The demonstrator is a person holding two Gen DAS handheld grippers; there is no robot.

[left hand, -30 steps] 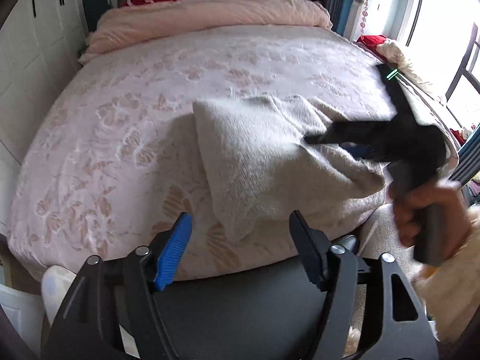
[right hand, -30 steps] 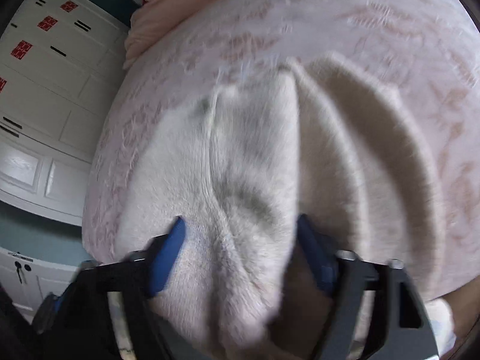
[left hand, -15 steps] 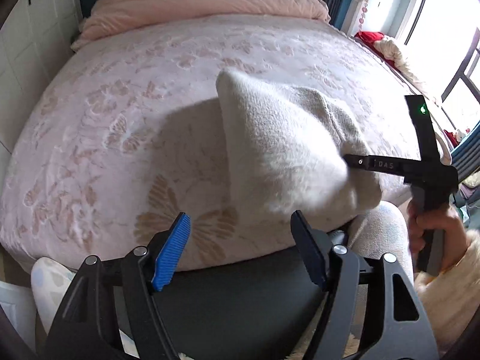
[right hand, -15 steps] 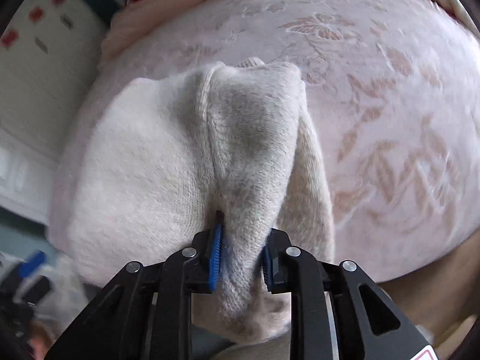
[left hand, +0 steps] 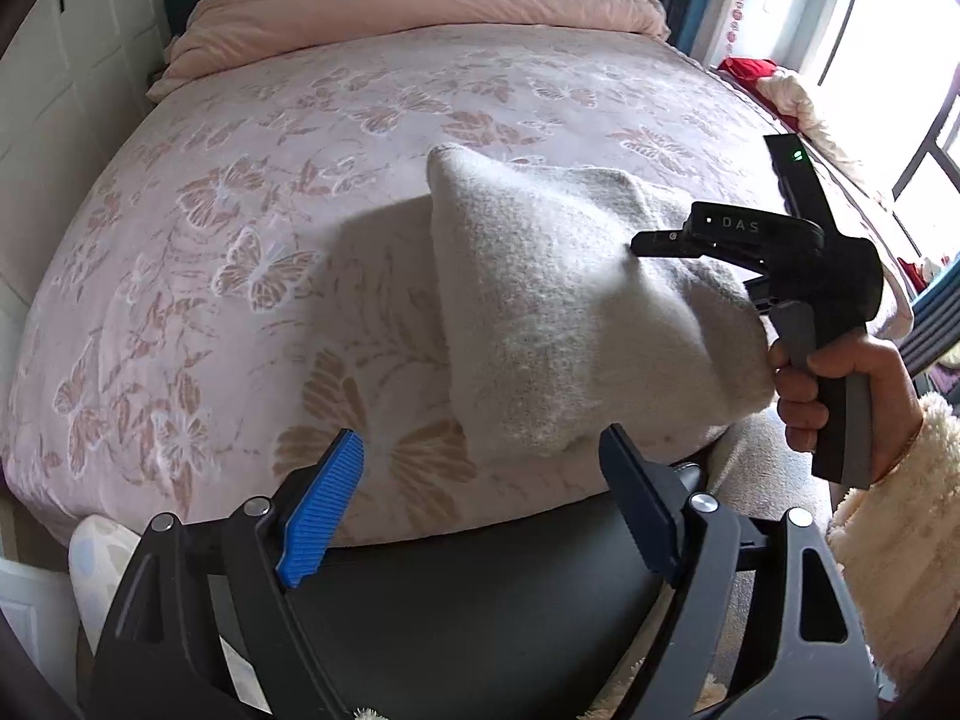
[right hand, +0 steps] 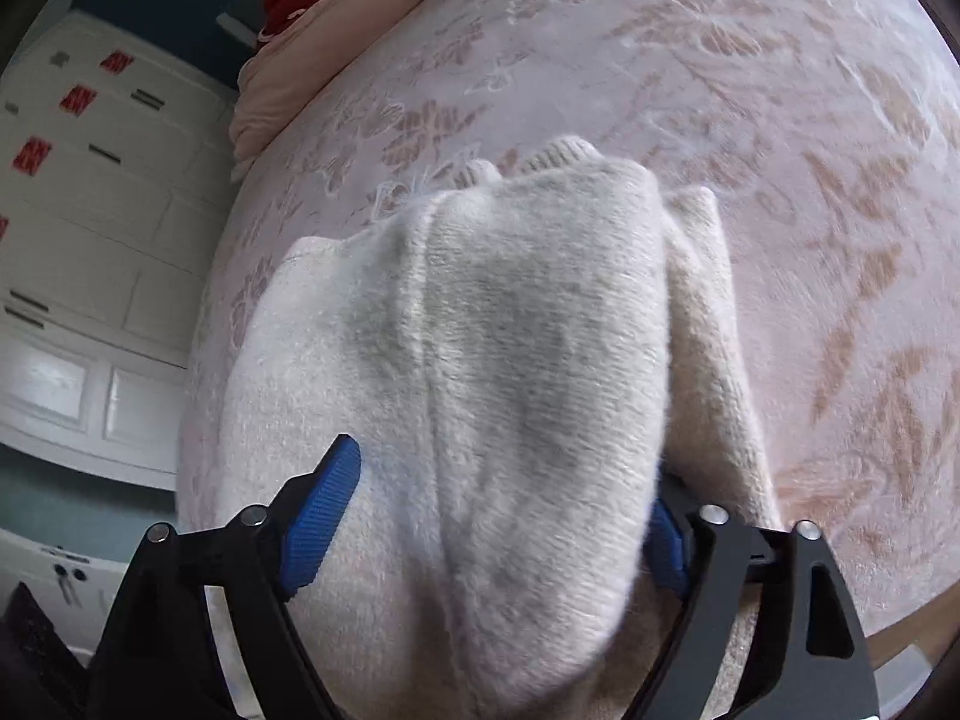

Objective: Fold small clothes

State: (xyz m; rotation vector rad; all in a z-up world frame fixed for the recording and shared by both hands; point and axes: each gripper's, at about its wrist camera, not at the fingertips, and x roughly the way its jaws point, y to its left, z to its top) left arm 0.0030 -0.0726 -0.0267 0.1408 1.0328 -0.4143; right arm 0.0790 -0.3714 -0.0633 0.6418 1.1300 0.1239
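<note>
Fuzzy cream knit garment [right hand: 510,372] bunched on pink butterfly-print bed [left hand: 240,228]; right gripper [right hand: 486,516] opening around it (pads apart), left gripper [left hand: 480,498] opening, empty.

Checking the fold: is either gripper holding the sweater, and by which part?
Left gripper: nothing, jaws opening. Right gripper: jaws opening, the sweater has its near fold between them, pads seemingly not pressing, so not held.

Sweater [left hand: 558,324]: fuzzy matt knit wool, cream; bed [left hand: 240,228] cover: soft matt plush cloth with butterfly relief; tongs [left hand: 480,504]: matt black plastic, ribbed blue rubbery pads [left hand: 324,510], shiny metal pins.
</note>
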